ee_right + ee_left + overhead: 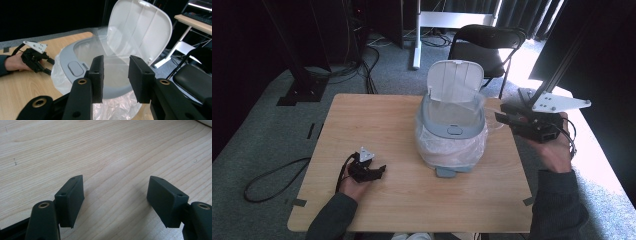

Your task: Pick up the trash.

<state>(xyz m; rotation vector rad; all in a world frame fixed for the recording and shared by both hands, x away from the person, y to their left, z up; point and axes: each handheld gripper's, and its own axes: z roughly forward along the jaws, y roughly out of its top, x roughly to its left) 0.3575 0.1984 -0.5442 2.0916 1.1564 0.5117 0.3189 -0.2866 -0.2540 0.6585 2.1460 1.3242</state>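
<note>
Right now a small grey bin (452, 125) stands in the middle of the wooden table (377, 115). Its white lid (455, 80) is tipped up and back, so the bin is open. A thin clear bag (447, 150) lines the bin and hangs over its sides.

The right gripper (507, 119) is held up in the air just beside the bin's right edge, pointing at it. In the right gripper view (115, 75) its two jaws stand a little apart with a gap between them. Nothing is pinched there; the bin's rim and the bag sit behind the gap.

The left gripper (379, 170) rests low on the table, near the bin's left side but apart from it. In the left gripper view (115, 200) its jaws are spread wide over bare wood.
</note>
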